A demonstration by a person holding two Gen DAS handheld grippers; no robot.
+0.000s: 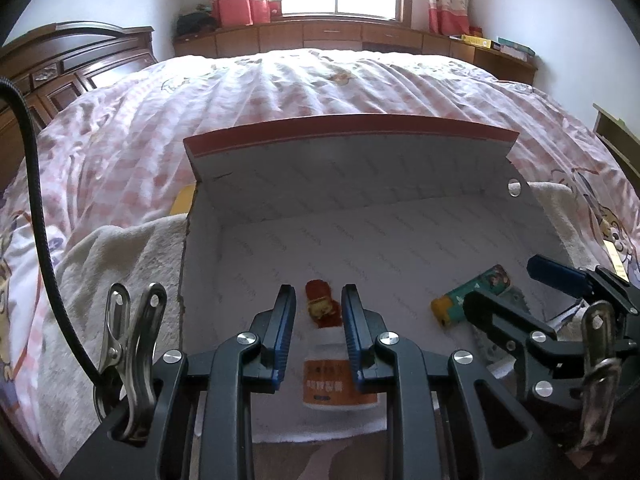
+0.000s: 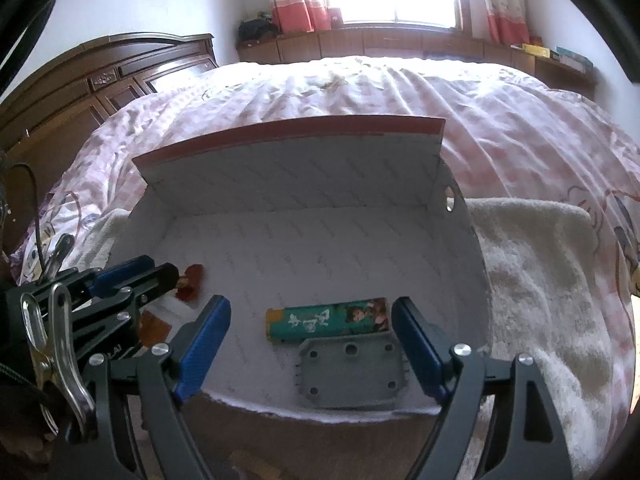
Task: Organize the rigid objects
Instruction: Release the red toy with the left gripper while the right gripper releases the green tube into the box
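left gripper (image 1: 318, 320) clamped on white bottle (image 1: 340, 380) over box (image 1: 400, 232); right gripper (image 2: 310, 344) apart above grey plate (image 2: 352, 376). set bottle beside red figurine (image 1: 322, 304), release gently.

The box (image 2: 320, 216) is white inside with faint grey diagonal print and a red band along its flap. In it lie a white bottle (image 1: 340, 380) with an orange label, a red and gold figurine (image 1: 322, 304), a teal tube (image 2: 328, 320) with a yellow end and a cartoon picture, and a plain grey plate (image 2: 350, 376). The bedspread (image 2: 500, 120) is pink-and-white check
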